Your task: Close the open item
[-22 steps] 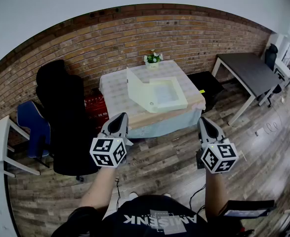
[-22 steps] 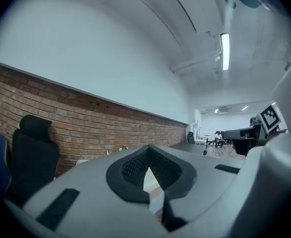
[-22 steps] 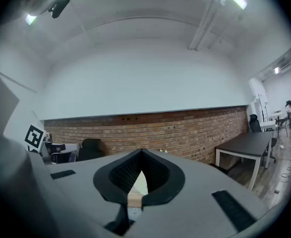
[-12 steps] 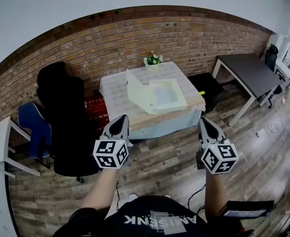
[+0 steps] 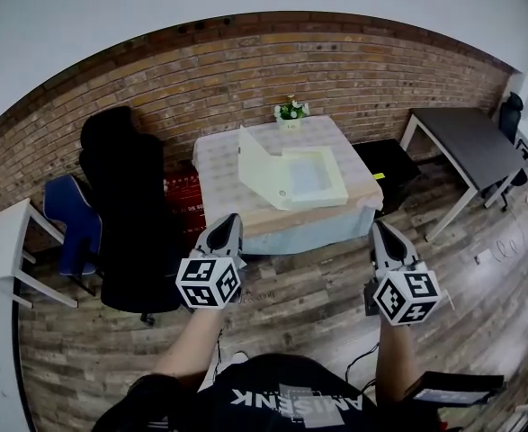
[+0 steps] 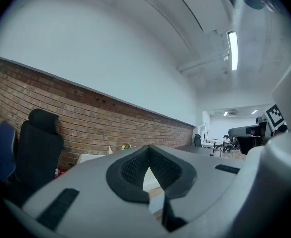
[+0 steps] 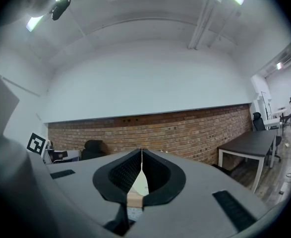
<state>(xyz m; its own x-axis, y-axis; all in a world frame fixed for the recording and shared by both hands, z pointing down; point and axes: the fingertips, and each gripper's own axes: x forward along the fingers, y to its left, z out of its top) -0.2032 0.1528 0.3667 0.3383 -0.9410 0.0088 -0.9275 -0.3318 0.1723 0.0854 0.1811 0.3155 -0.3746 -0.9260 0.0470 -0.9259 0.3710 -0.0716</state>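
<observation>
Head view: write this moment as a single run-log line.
stage: pre-contact | white box: open, lid raised, on table | left claw: shut, empty, short of table | right claw: shut, empty, short of table

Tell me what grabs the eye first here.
The white box sits open on the cloth-covered table mid-room, its lid raised on the left side. In the foreground the left tongs and right tongs are held out, both shut and empty, well short of the table. A black office chair stands left of the table by the brick wall.
</observation>
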